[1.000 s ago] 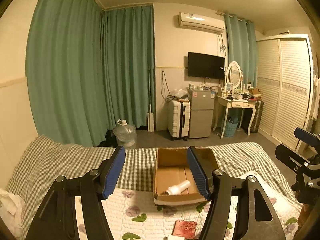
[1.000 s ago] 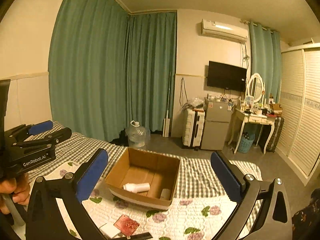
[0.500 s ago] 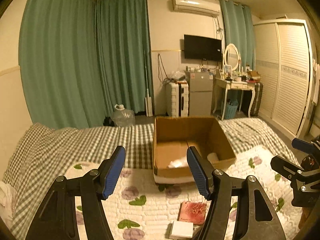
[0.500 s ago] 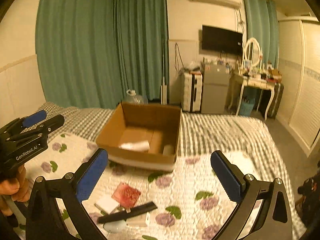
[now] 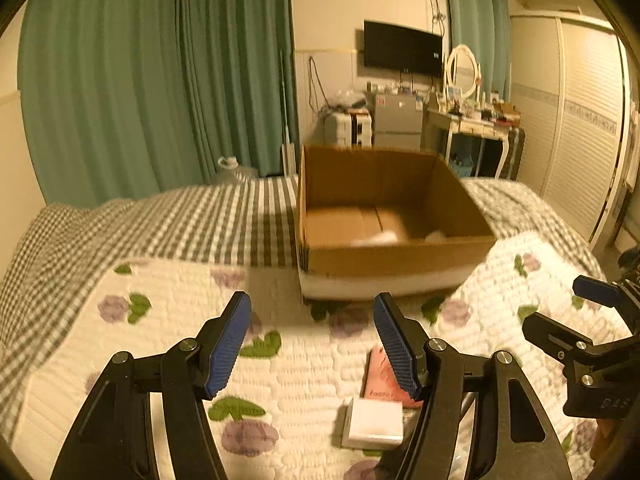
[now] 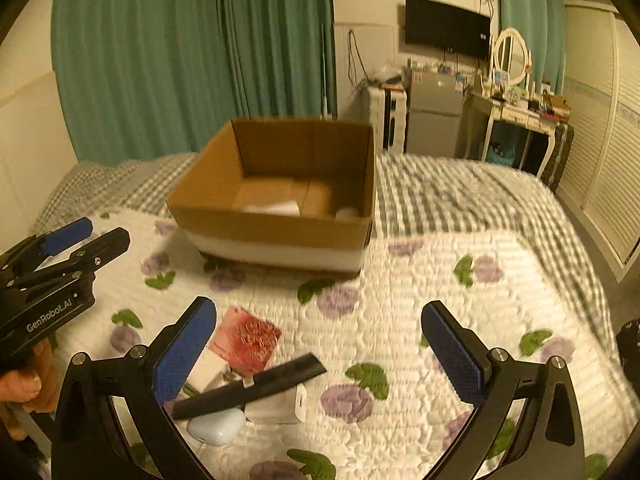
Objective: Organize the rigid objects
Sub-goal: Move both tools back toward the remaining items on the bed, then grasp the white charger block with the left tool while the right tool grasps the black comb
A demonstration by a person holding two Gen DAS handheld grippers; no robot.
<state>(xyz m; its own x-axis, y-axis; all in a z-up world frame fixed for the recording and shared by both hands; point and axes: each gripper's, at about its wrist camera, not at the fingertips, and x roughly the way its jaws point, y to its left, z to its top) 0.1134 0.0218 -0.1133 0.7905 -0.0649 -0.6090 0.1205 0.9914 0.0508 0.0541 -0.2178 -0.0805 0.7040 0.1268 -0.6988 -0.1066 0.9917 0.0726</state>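
Both cameras have tipped downward since a second ago, so the cardboard box (image 6: 276, 196) now fills more of each view and the loose items on the quilt have come into sight. Box is open-topped, brown with a white band along its base, and holds two pale objects that are too blurred to identify. It sits on the floral quilt (image 6: 420, 280), near the checked bedspread (image 6: 452, 188) behind.

Nearer the grippers lie a red packet (image 6: 248, 338), a black strip (image 6: 252, 388) resting across a white box (image 6: 280, 404), a pale blue case (image 6: 216, 428) touching the strip's near end, and a white card (image 5: 374, 422) beside the packet.

Room: green curtains (image 6: 192, 52), wall television (image 6: 448, 28), small fridge (image 6: 434, 112), cluttered dressing table (image 6: 516, 112).

Left gripper (image 5: 312, 340) hovers over the quilt, jaws spread, nothing between them; the packet lies just behind its right finger. Right gripper (image 6: 316, 344) likewise hangs spread wide and empty above the packet and strip. Thumb of the left hand (image 6: 24, 388) shows at the frame edge.
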